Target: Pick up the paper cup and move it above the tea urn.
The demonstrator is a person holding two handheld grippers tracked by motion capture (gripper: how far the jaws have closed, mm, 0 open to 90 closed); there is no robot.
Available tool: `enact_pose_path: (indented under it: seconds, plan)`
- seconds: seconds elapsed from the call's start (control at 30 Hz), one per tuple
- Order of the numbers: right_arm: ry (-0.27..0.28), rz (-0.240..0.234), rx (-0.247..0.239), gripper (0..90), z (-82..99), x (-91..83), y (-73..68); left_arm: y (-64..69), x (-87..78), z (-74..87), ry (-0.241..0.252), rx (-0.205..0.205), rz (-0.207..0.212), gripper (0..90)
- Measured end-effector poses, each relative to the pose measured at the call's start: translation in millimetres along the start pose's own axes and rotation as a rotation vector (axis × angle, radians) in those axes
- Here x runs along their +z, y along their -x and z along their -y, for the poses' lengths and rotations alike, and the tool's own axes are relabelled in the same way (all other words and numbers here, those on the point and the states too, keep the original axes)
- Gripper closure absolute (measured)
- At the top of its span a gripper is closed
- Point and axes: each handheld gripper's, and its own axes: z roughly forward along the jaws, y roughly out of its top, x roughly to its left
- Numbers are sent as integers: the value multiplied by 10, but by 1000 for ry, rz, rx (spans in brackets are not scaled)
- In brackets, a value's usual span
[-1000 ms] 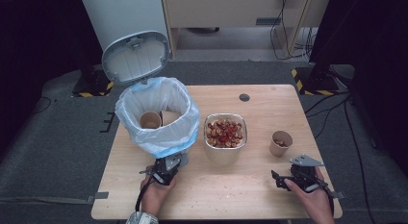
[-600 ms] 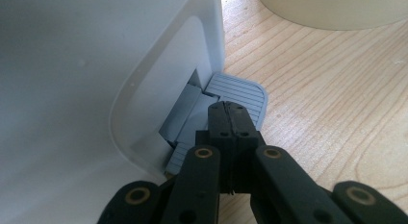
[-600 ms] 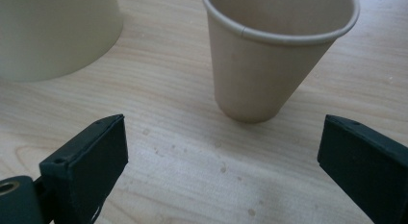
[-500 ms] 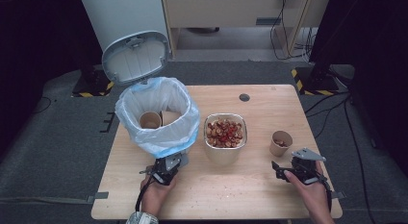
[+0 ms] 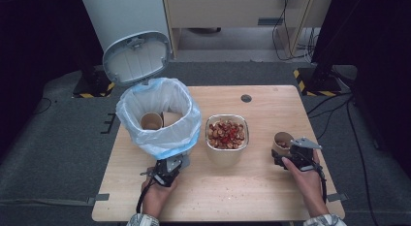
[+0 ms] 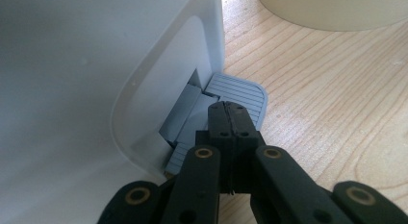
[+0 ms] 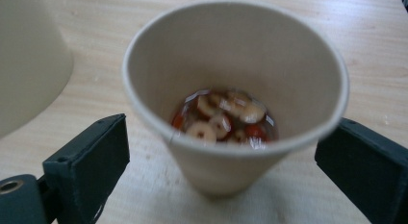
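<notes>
A paper cup [image 7: 231, 104] holding a few red and white fruit slices stands upright on the table between the jaws of my right gripper [image 7: 223, 147]. Those jaws have just closed a little. They stand wide on either side of the cup, and the pads stay clear of it. From above, the cup [image 5: 282, 140] is at the table's right, with the right gripper [image 5: 285, 154] just in front of it. My left gripper [image 6: 230, 113] is shut, its tips resting on the grey foot pedal [image 6: 240, 89] of a white bin [image 5: 160, 114]. The bin's lid [image 5: 138, 58] stands open.
A cream bowl [image 5: 227, 136] of red fruit slices sits between the bin and the cup. Two brown paper cups [image 5: 151, 121] lie inside the bin's plastic bag. A small black disc [image 5: 246, 98] lies at the table's far edge. Cables run over the floor at the right.
My right gripper has moved away from the person, up to the paper cup, so the cup now stands between its jaws. The left gripper has stayed on the pedal.
</notes>
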Motion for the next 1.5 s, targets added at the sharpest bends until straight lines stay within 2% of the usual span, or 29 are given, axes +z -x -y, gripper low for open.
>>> enact_pose_path:
  seconds: [0.17,0.43,0.53,0.87,0.97,1.13,1.23,1.27,1.33,1.4,1.5]
  plan:
    - [15,4,1,59,-47,80,6,-2,-1,1,0,-1,1,897]
    - [52,15,1,205,-90,161,15,-4,-1,2,1,-3,3,898]
    - [50,-6,-8,247,-90,168,14,-4,-1,2,1,-3,2,897]
    - [54,-24,-24,314,-91,166,42,-4,-1,1,1,-2,3,898]
    - [60,-23,-36,322,-102,153,39,-4,-1,1,0,-3,3,897]
    - [101,-18,-58,335,-216,72,65,-6,-2,2,0,-4,4,898]
    - [103,-26,-76,337,-271,74,74,-7,-2,2,0,-5,6,898]
    - [99,-30,-108,339,-330,91,82,-8,0,3,3,-8,6,898]
    - [100,-30,-116,341,-348,97,87,-7,-1,3,2,-7,6,898]
    - [96,-40,-153,344,-454,113,128,-8,-1,4,3,-7,7,898]
    - [101,-48,-171,346,-541,121,169,-6,-2,2,-1,-2,5,897]
